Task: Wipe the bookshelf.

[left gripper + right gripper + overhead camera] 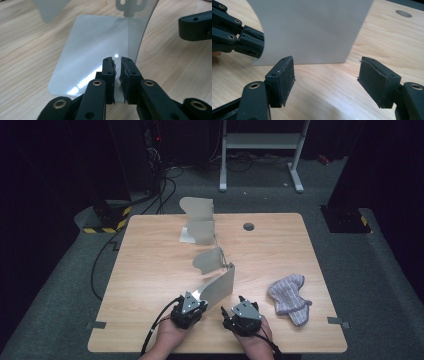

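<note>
The left gripper (118,65) is clamped on the near edge of a curved grey plastic sheet (97,42) on the table (150,270). The right gripper (325,75) stands wide open and empty just in front of the sheet.

High view overhead facing forward-down, gripper views close — sharing grey sheet (220,287)

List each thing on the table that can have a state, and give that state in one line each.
Grey plastic sheet: curved, standing on edge, near end gripped.
Left hand-held gripper: shut on the sheet's edge.
Right hand-held gripper: open, nothing between its jaws, facing the sheet.
Striped cloth: lying crumpled, untouched.
Far grey sheets: bent, standing upright.
</note>
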A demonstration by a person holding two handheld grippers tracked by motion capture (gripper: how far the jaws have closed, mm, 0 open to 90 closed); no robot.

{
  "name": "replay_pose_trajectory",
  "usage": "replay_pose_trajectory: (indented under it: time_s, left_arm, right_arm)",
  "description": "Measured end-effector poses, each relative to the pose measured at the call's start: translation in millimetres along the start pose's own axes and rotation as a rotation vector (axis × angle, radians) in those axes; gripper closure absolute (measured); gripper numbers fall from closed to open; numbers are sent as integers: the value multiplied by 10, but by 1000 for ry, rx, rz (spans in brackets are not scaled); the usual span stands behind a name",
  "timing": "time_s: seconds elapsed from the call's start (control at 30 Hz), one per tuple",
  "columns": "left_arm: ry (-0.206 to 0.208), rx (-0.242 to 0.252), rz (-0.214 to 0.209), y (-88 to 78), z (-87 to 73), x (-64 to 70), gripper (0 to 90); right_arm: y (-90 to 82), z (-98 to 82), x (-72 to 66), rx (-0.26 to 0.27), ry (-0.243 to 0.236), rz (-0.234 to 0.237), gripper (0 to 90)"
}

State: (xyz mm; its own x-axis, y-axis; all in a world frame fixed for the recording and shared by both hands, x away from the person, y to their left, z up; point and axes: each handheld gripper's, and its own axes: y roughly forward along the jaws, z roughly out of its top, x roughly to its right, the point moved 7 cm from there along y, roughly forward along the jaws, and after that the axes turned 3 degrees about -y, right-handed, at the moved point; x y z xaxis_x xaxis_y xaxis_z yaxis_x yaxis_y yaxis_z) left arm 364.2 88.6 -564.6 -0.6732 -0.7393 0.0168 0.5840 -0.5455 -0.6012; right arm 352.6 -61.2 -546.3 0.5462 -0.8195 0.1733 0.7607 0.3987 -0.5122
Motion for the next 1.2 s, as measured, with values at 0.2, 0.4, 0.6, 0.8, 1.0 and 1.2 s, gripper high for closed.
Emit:
replay_pose_trajectory:
  time_s: [0.2, 0.4, 0.6, 0.8, 1.0, 1.2]
  left_arm:
    - [26, -1, -53, 102, 77, 158, 822]
    - [15, 12, -62, 93, 98, 149, 777]
    - [-30, 54, -42, -85, 49, 5, 735]
    - [-72, 70, -2, -272, -73, -186, 719]
    - [-84, 91, -2, -387, -126, -255, 709]
    - [-85, 89, -5, -414, -161, -250, 696]
  right_arm:
    - [-88, -56, 75, 1, 14, -27, 282]
    - [-113, -48, 62, 13, 15, -20, 270]
    - [-66, 52, -6, 34, 8, 2, 250]
    - [18, 158, -113, 48, 2, 20, 229]
    - [115, 202, -136, 40, 26, 18, 209]
    - [185, 231, -131, 27, 45, 4, 165]
